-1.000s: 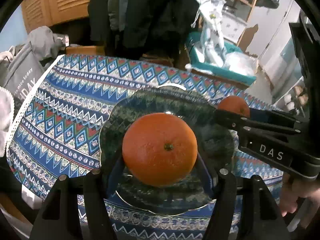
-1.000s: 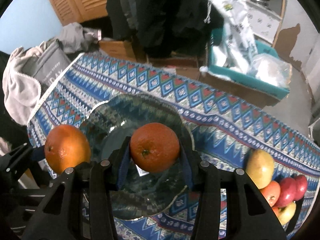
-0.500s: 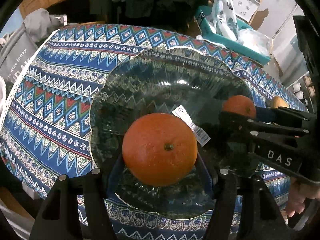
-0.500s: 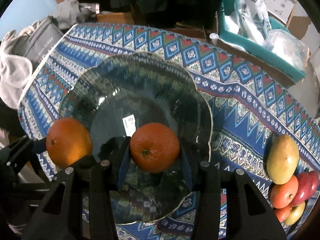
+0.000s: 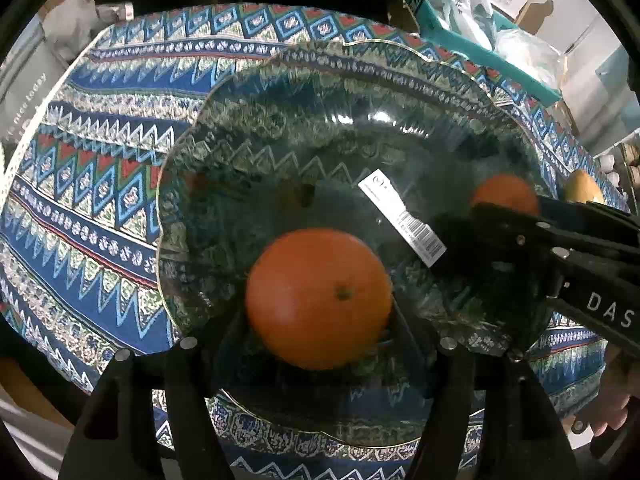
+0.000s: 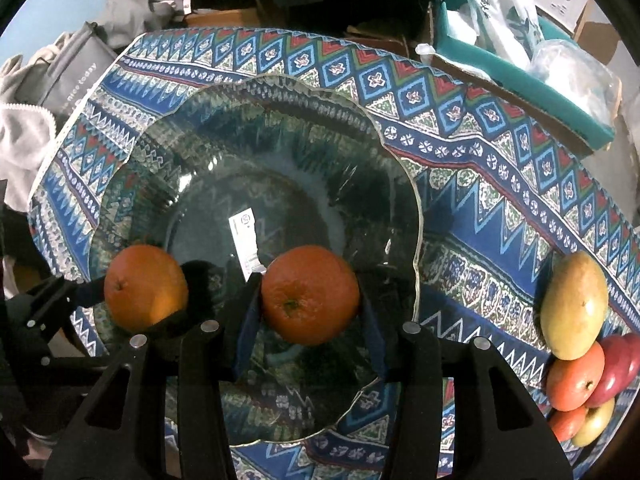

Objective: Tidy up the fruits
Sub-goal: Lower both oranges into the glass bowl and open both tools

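A clear glass bowl [image 5: 248,112] [image 6: 400,168] with a scalloped rim and a barcode sticker stands on a blue patterned tablecloth. My left gripper [image 5: 320,300] is shut on an orange [image 5: 318,298] and holds it over the bowl's near side. My right gripper [image 6: 310,294] is shut on a second orange [image 6: 310,294], also over the bowl. Each view shows the other gripper's orange [image 5: 504,194] [image 6: 146,286] held beside it.
A yellow mango [image 6: 574,306] lies right of the bowl, with several red and yellow-green fruits [image 6: 576,376] piled below it. A teal box with plastic bags [image 6: 520,52] stands beyond the table's far edge. A grey bag and clothes [image 6: 60,80] lie at the left.
Both grippers have moved forward and down over the bowl, each still holding its orange. The bowl now fills much more of both views.
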Available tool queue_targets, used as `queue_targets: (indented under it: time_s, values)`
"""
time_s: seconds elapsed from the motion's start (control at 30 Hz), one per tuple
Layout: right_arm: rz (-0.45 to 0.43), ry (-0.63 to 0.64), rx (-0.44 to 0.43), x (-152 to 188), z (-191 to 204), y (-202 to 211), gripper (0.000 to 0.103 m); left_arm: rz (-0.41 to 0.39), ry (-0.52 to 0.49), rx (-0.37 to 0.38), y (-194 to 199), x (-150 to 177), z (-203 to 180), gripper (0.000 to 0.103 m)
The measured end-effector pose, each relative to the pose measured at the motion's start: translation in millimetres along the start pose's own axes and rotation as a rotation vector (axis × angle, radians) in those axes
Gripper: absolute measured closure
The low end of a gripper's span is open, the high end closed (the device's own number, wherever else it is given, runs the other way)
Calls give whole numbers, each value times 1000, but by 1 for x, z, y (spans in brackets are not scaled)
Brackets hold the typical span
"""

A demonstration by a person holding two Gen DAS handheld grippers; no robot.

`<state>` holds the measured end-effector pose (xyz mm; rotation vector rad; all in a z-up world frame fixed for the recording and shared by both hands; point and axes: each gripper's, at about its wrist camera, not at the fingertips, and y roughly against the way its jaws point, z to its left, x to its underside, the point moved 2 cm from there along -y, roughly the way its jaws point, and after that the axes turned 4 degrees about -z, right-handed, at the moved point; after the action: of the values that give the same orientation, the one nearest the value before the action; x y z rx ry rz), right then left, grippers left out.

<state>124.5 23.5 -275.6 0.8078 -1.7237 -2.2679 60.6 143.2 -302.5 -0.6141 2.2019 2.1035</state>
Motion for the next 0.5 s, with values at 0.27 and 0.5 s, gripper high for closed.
queue_targets:
  time_s: [0.27,0.5]
  values:
    - [-29,-9,-20,-4,2,10,49,-66,-13,-8,21,-4,-4,22]
    - [-86,-28,-15,-8,0,32,49,-106,-11,4,40,-11,-1,22]
